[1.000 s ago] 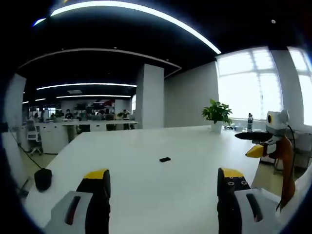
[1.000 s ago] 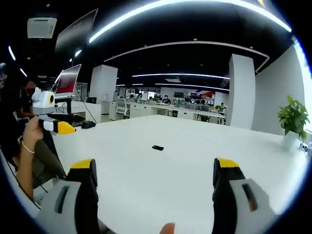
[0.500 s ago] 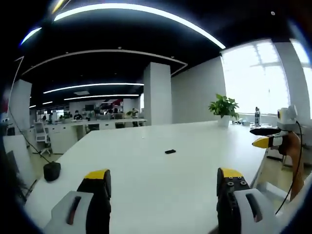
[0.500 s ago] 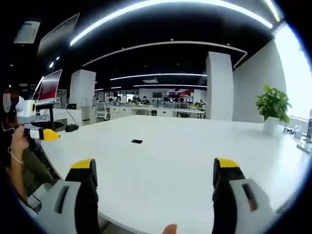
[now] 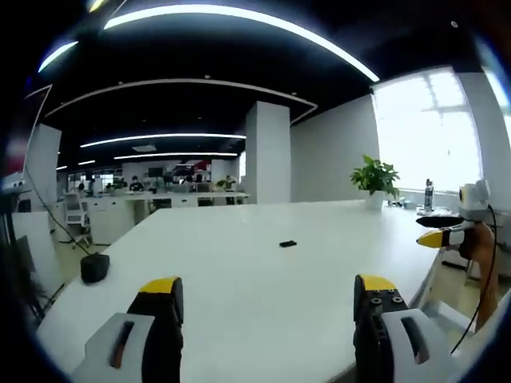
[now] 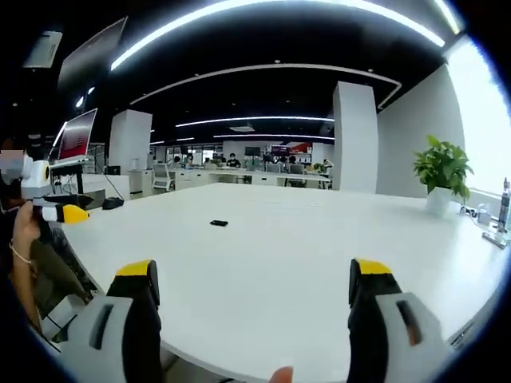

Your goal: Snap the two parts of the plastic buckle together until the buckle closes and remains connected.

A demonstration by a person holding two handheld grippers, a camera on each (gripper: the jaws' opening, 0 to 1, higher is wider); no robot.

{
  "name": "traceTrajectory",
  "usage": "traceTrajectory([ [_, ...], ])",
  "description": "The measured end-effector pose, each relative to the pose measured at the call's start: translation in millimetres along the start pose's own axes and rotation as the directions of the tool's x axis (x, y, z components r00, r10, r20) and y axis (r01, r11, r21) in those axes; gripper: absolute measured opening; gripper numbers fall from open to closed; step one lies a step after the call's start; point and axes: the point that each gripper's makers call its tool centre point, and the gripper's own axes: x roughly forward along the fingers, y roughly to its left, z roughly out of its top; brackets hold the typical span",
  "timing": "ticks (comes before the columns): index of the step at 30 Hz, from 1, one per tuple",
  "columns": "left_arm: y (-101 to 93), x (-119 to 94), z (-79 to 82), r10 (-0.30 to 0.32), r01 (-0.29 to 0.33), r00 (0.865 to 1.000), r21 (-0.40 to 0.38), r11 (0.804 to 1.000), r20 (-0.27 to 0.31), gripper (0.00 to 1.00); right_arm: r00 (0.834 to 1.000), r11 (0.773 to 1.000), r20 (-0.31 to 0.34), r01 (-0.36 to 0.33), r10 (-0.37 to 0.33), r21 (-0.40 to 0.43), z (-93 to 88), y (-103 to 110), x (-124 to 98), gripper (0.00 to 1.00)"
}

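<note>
A small black buckle (image 5: pixel 288 243) lies flat on the big white table (image 5: pixel 239 287), far ahead of both grippers; it looks like one dark piece, too small to tell its parts. The right gripper view has the buckle (image 6: pixel 219 223) left of centre. My left gripper (image 5: pixel 263 291) is open, jaws wide apart with nothing between them, low over the table's near edge. My right gripper (image 6: pixel 254 275) is open too and holds nothing. The right gripper (image 5: pixel 447 231) shows at the right edge of the left gripper view, and the left gripper (image 6: pixel 60 209) at the left edge of the right gripper view, held by a hand.
A potted plant (image 5: pixel 375 182) and a bottle (image 5: pixel 429 195) stand at the table's far right end. A black round object (image 5: pixel 94 267) rests off the left edge. Monitors (image 6: pixel 76 136) stand to the left; office desks with people fill the background.
Both cameras have shifted, so the buckle sits slightly differently in each view; it lies still on the table. Both grippers stay open.
</note>
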Motion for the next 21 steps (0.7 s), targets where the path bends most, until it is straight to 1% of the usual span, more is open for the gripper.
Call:
traceTrajectory([
  [3,2.0,-2.0,0.7,0.009,-0.009,1.0,-0.006,1.0,0.008,0.9,1.0,1.0,-0.003,-0.016,0.016,0.0,-1.5,4.8,1.5,1.0],
  [7,3.9,-2.9,-0.9,0.019,-0.019,1.0,-0.005,1.0,0.003,0.9,0.999,0.999,0.003,-0.039,0.039,0.006,-1.1,9.7,1.8,1.0],
  [10,4.5,-2.4,-1.4,0.023,-0.023,1.0,-0.008,1.0,0.002,0.9,0.999,0.999,0.01,-0.032,0.032,0.01,0.1,8.5,1.3,1.0],
  [14,3.2,-1.6,-3.3,0.02,-0.02,1.0,-0.005,1.0,-0.006,0.9,1.0,1.0,-0.002,-0.01,0.01,0.001,-2.6,3.5,-0.3,1.0],
  [21,4.6,-1.9,-2.4,0.024,-0.024,1.0,-0.009,1.0,-0.002,0.89,1.0,1.0,-0.012,0.006,-0.006,0.001,-5.5,-1.5,-1.5,0.99],
])
